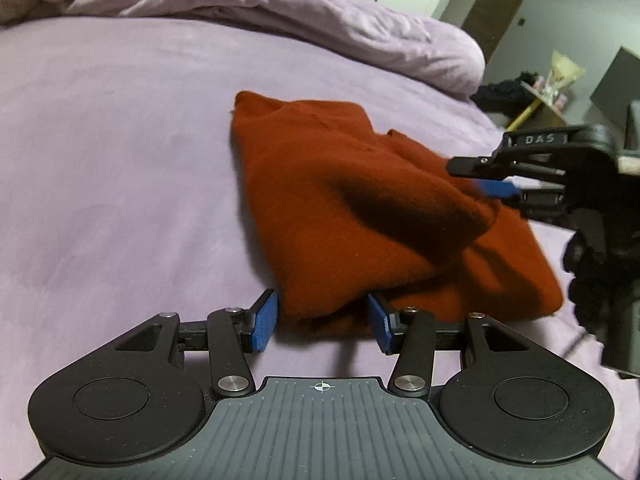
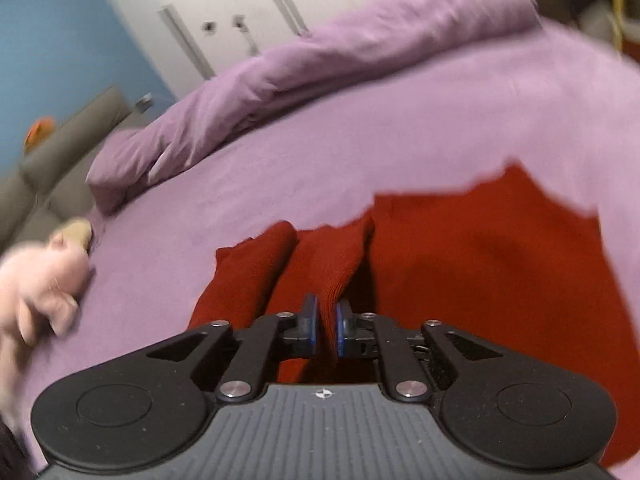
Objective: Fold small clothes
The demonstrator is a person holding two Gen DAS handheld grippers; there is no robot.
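A rust-red knitted garment (image 1: 372, 216) lies partly folded on the lilac bed sheet (image 1: 120, 160). My left gripper (image 1: 322, 320) is open, its blue pads on either side of the garment's near corner. My right gripper (image 1: 492, 188) comes in from the right and grips a raised fold of the garment. In the right wrist view my right gripper (image 2: 326, 328) is shut on a ridge of the red garment (image 2: 480, 264), which is lifted between the pads.
A bunched lilac duvet (image 1: 280, 12) lies along the far side of the bed. A pink soft toy (image 2: 44, 280) sits at the bed's left edge beside a grey sofa (image 2: 60, 168). A cluttered shelf (image 1: 552, 88) stands beyond the bed.
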